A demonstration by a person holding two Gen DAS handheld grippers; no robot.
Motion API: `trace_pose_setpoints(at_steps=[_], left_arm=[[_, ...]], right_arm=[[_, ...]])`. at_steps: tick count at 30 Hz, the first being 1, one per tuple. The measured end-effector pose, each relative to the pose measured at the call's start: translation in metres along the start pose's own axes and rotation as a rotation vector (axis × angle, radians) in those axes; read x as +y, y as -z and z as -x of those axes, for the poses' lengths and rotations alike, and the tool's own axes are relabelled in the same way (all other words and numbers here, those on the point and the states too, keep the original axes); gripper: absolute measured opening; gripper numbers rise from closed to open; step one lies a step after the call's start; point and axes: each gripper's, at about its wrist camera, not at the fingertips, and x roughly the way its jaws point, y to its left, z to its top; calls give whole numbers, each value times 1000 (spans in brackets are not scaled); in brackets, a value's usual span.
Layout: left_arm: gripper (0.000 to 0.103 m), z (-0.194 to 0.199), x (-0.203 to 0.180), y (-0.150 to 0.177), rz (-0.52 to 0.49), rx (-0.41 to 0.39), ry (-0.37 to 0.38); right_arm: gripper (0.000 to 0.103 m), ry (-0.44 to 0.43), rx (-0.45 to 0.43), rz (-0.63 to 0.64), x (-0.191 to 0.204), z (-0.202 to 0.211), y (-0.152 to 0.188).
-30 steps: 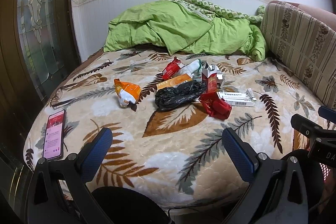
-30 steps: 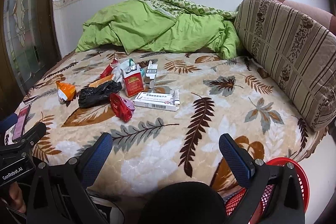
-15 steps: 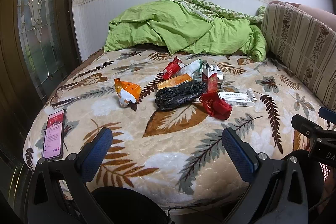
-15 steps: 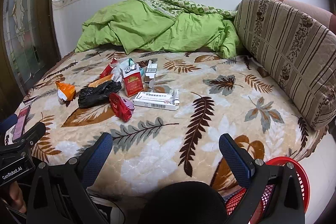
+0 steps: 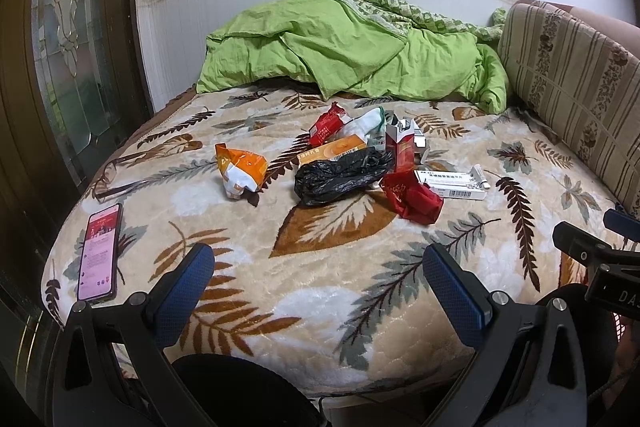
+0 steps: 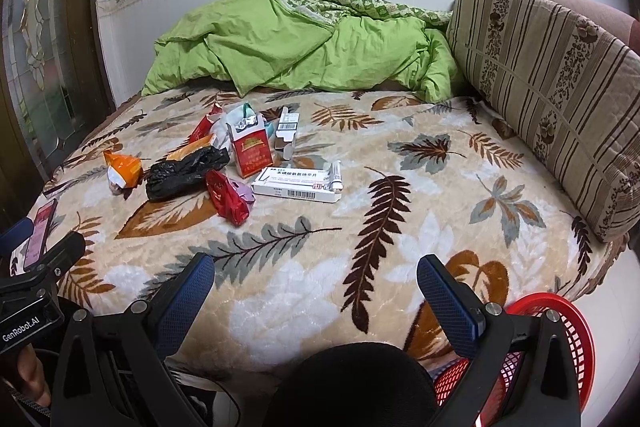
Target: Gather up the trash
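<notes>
Trash lies in a heap mid-bed: a black plastic bag [image 5: 340,177] [image 6: 184,171], an orange-and-white snack wrapper [image 5: 240,173] [image 6: 122,171], a crumpled red wrapper [image 5: 412,197] [image 6: 228,199], a red cigarette pack [image 6: 250,151], a long white medicine box [image 5: 452,183] [image 6: 296,185], an orange box [image 5: 332,151] and another red wrapper [image 5: 326,123]. My left gripper [image 5: 318,275] hovers open at the bed's near edge, well short of the heap. My right gripper [image 6: 314,285] is open too, over the near edge further right. A red mesh basket [image 6: 560,331] sits below the bed.
A phone [image 5: 100,251] with a lit screen lies at the bed's near left corner, with eyeglasses [image 5: 116,177] behind it. A green quilt [image 5: 344,55] is bunched against the wall. A striped cushion [image 6: 552,83] lines the right side. A glass-panelled door [image 5: 68,39] stands left.
</notes>
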Motion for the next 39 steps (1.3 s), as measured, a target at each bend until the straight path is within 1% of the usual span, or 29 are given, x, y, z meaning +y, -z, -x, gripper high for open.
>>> trace_pose_setpoints(at_steps=[7, 14, 15, 17, 20, 23, 24, 25, 28, 30, 33, 35, 39], left_arm=[[103, 0, 0, 0, 1, 1, 1], [103, -2, -5, 10, 2, 32, 13], [103, -6, -3, 7, 3, 38, 17], [103, -11, 1, 1, 11, 57, 39], [103, -25, 11, -9, 30, 107, 68], [102, -41, 22, -17, 44, 150, 89], [102, -46, 26, -20, 52, 162, 95], [98, -52, 30, -23, 60, 174, 102], [81, -66, 36, -30, 66, 208, 124], [78, -74, 38, -35, 70, 226, 145], [77, -81, 39, -42, 63, 228, 157], [70, -85, 37, -46, 47, 226, 166], [69, -96, 35, -54, 39, 238, 181]], right_arm=[[102, -4, 19, -8, -1, -5, 1], [102, -12, 39, -8, 0, -10, 3], [102, -17, 43, -7, 0, -12, 3], [98, -44, 51, -4, 0, -14, 2], [93, -88, 65, 11, 2, -19, -3], [86, -161, 93, 11, 2, -28, -10], [83, -200, 107, 7, 2, -33, -14], [81, -228, 124, 12, 3, -39, -18], [78, -277, 138, 27, 9, -52, -25], [75, -323, 160, 37, 14, -66, -31], [73, -367, 195, 59, 24, -88, -40], [70, -374, 209, 60, 27, -101, -45], [65, -389, 250, 57, 39, -132, -55]])
